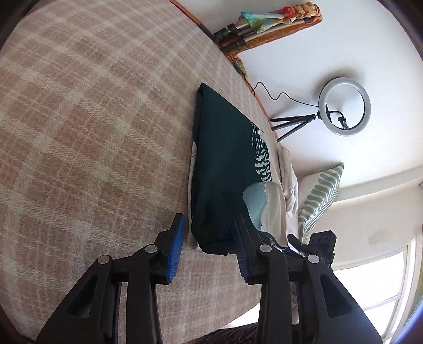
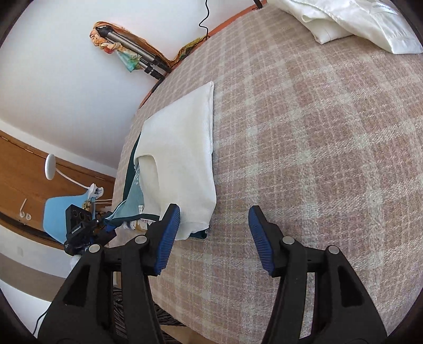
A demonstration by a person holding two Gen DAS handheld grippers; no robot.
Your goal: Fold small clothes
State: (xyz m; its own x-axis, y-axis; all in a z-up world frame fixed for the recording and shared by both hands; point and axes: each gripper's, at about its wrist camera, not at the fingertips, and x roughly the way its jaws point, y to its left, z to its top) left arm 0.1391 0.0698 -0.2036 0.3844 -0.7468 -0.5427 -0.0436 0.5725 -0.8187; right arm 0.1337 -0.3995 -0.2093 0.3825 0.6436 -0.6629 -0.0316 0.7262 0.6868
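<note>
A folded garment (image 1: 224,158), dark green with cream and teal patches, lies flat on the beige plaid blanket (image 1: 92,132). In the left wrist view its near end sits between the blue pads of my left gripper (image 1: 208,219), which is open and not pressing on it. The right wrist view shows the garment's cream side (image 2: 179,148). My right gripper (image 2: 214,211) is open, with the garment's near corner just inside its left pad (image 2: 169,238). The other gripper's black body shows at each garment end (image 1: 320,246) (image 2: 79,230).
A ring light on a small tripod (image 1: 343,109) and a leaf-patterned pillow (image 1: 320,195) stand beyond the blanket's edge. White folded cloths (image 2: 343,23) lie at the far side. Folded tripods (image 2: 137,55) lean by the wall. A blue chair (image 2: 60,214) stands beside the bed.
</note>
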